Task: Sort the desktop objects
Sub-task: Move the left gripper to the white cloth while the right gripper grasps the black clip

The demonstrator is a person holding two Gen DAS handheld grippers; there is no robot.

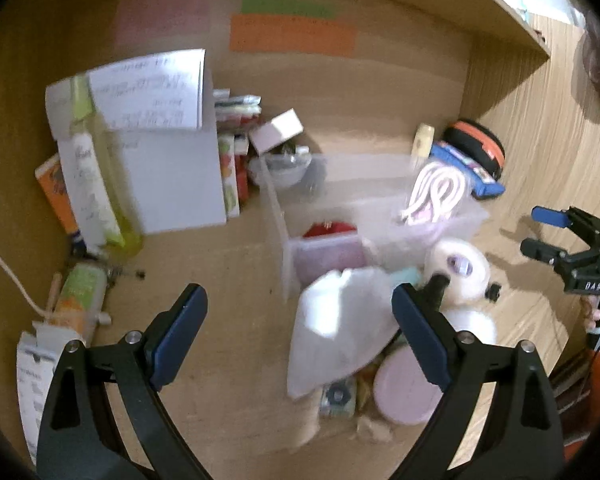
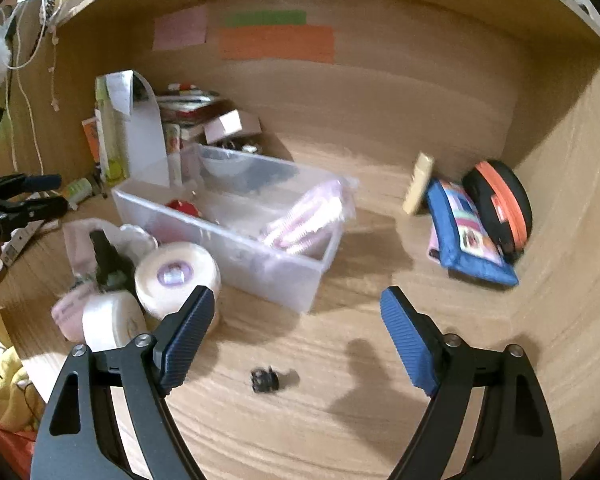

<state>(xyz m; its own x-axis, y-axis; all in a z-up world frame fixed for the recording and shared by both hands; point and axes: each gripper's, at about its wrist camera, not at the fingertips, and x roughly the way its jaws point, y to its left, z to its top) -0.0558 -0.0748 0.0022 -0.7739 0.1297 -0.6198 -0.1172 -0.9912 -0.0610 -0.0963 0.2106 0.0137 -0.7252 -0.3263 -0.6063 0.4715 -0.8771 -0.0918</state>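
A clear plastic bin (image 2: 276, 268) stands mid-desk holding a pink-and-white striped packet (image 2: 304, 220) and a red item (image 2: 182, 207); it also shows in the left wrist view (image 1: 420, 228). My left gripper (image 1: 300, 312) is open and empty above a white bag (image 1: 340, 320) in front of the bin. My right gripper (image 2: 296, 324) is open and empty over bare desk, with a small black clip (image 2: 264, 380) between and below its fingers. White tape rolls (image 2: 176, 276) lie left of it.
A white paper stand (image 1: 172, 168), green bottles (image 1: 96, 184) and small boxes (image 1: 276, 130) crowd the back left. A blue pouch (image 2: 468, 236), a black-and-orange case (image 2: 500, 204) and a cream tube (image 2: 418, 184) lie at the back right. A pink lid (image 1: 404, 392) lies near the bag.
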